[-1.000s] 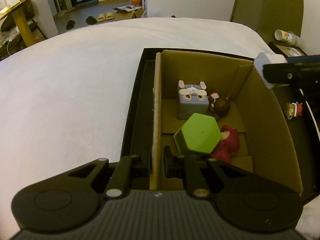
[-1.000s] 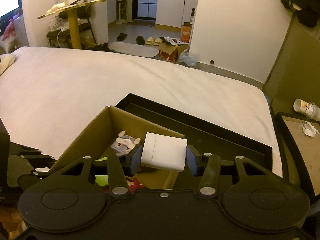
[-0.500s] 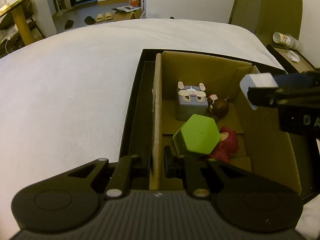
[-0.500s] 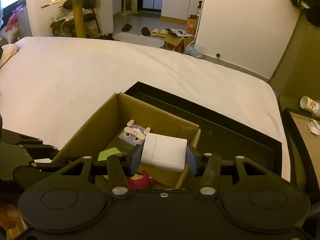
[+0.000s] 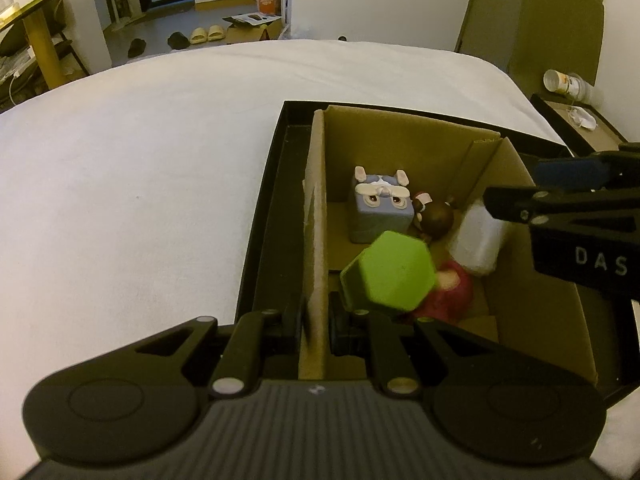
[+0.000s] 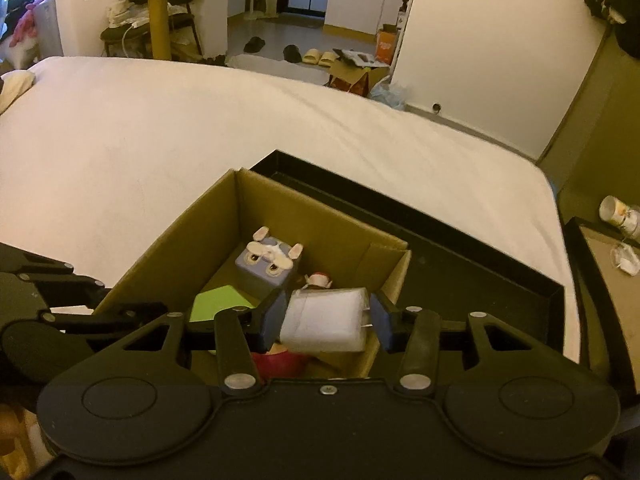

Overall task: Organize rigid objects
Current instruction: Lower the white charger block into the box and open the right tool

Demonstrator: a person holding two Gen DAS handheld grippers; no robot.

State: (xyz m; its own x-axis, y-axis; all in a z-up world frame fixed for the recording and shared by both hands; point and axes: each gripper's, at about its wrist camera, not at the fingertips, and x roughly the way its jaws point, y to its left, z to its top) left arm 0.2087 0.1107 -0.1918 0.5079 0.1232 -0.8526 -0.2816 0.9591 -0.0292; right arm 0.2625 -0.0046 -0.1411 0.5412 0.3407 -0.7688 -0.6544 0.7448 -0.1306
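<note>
My left gripper (image 5: 315,320) is shut on the left wall of the brown cardboard box (image 5: 400,136), which stands in a black tray (image 5: 272,200). Inside the box lie a grey-blue bunny cube (image 5: 380,208), a green hexagonal block (image 5: 390,276), a small brown figurine (image 5: 438,218) and a red toy (image 5: 452,292). My right gripper (image 6: 326,318) hangs over the box's right side with its jaws closing. A white block (image 6: 324,320) is blurred between them, with a thin gap at the right pad. In the left wrist view the white block (image 5: 476,240) sits just below the right gripper's fingertips (image 5: 504,200).
The tray rests on a white bed (image 5: 140,180) that stretches left and ahead. To the right a dark side table (image 6: 608,264) carries a tipped cup (image 6: 618,216) and a crumpled mask. Tall cardboard (image 5: 532,20) leans on the wall behind.
My right gripper has come down from above the box's right rim into the box. The white block, firmly pinched before, now looks blurred and lower at the fingertips. My left gripper has kept still.
</note>
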